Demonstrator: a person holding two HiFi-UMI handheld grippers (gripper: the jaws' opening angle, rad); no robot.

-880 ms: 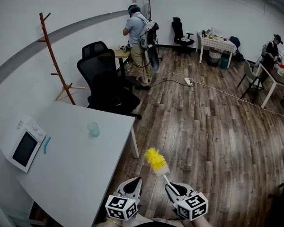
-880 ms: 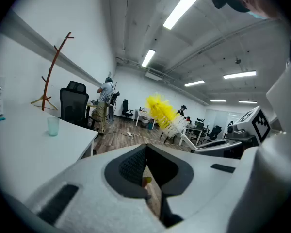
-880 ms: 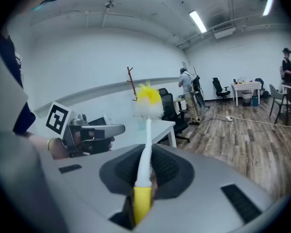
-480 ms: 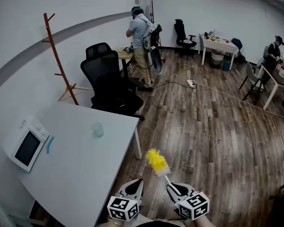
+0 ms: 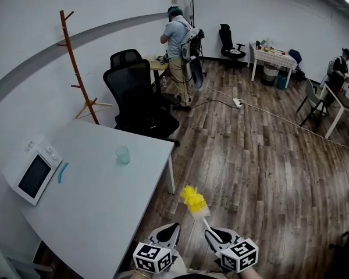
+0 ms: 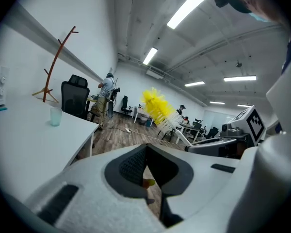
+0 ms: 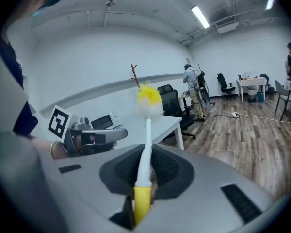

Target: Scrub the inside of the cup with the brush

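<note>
Well, the white table (image 5: 99, 214) fills the left, with a microwave (image 5: 34, 176) at its wall edge. Off its near corner, the right gripper (image 7: 144, 178) clamps the handle of the brush (image 5: 192, 200) (yellow bristles up). The left gripper (image 6: 146, 171), just beside it, has its fingers together on nothing. The pale green cup (image 5: 123, 154) stands upright on the table, well apart from both.

Pretty clearly an open-plan office or shared workroom. You've got black swivel chairs (image 5: 141, 100), plain white desks (image 5: 104, 196), a wood-look floor (image 5: 267, 167) with a power strip (image 5: 237, 103) and its cable trailing across it, and long strip lights (image 6: 191, 6) overhead. A microwave (image 5: 35, 170) and a coat rack (image 5: 78, 68) stand by the wall, and people (image 5: 177, 45) are busy at other desks.
</note>
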